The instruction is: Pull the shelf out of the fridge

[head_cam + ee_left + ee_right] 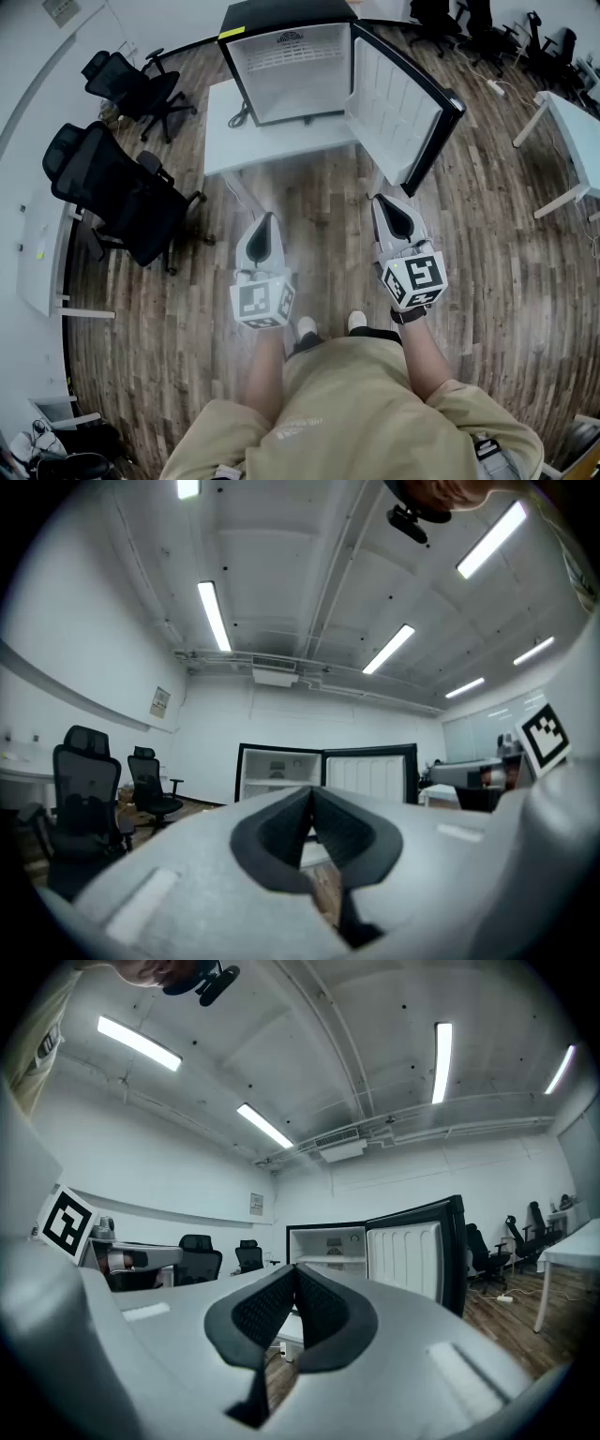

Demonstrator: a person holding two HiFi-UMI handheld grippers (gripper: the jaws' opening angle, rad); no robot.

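A white table point(281, 150) fills the upper middle of the head view, and the small fridge point(298, 89) stands on it. Its door point(398, 108) is swung wide open toward the right of the frame. The shelf point(325, 1260) is in place inside the cabinet. In the right gripper view it shows as a thin pale line across the full width, roughly halfway up the interior. I cannot tell from here whether it is wire or glass.

It looks light and stiff, resting on ledges at the side walls. It should slide straight out, though it could jam if pulled crooked. If it is glass it would be smooth to grip and would not take a knock. The front edge near its middle is the best place to take hold, so both sides run evenly.

The left tool point(266, 225) and right tool point(392, 208) hang low in the middle of the frame, well short of the fridge. The jaws of each are pressed together on nothing.
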